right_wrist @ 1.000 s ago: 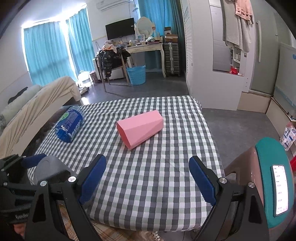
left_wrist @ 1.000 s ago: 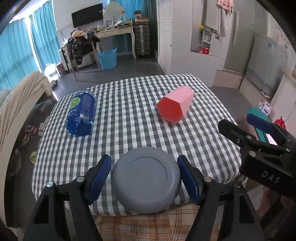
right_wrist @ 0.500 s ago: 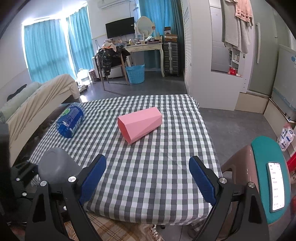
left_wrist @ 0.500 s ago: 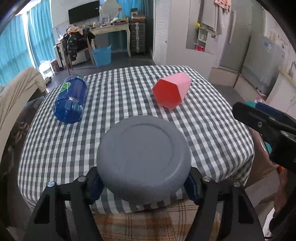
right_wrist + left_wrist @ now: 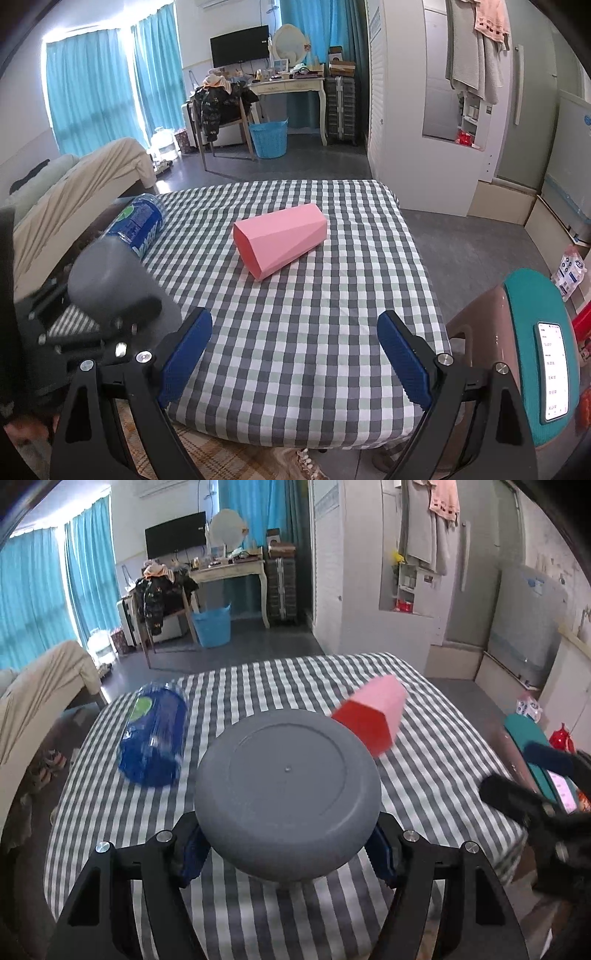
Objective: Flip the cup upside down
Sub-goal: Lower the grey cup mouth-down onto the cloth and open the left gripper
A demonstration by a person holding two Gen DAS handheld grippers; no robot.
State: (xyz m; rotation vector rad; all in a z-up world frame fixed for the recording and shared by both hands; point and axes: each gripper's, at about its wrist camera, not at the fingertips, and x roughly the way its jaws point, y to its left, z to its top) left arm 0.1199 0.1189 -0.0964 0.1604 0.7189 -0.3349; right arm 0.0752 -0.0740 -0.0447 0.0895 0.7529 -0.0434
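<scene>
My left gripper (image 5: 288,853) is shut on a grey cup (image 5: 288,794) and holds it above the near edge of the checked table (image 5: 424,775), its flat base facing the camera. The grey cup also shows in the right wrist view (image 5: 110,280), at the left, held in the air. My right gripper (image 5: 293,354) is open and empty over the table's near edge. A pink faceted cup (image 5: 280,240) lies on its side in the middle of the table; it also shows in the left wrist view (image 5: 373,716).
A blue plastic bottle (image 5: 138,223) lies on its side at the table's left. A chair with a teal cover and a phone (image 5: 550,369) stands at the right. A bed (image 5: 55,199) is to the left.
My left gripper closed on the grey cup and lifted it off the table, raising it in view. The right gripper has stayed open and nearly still.
</scene>
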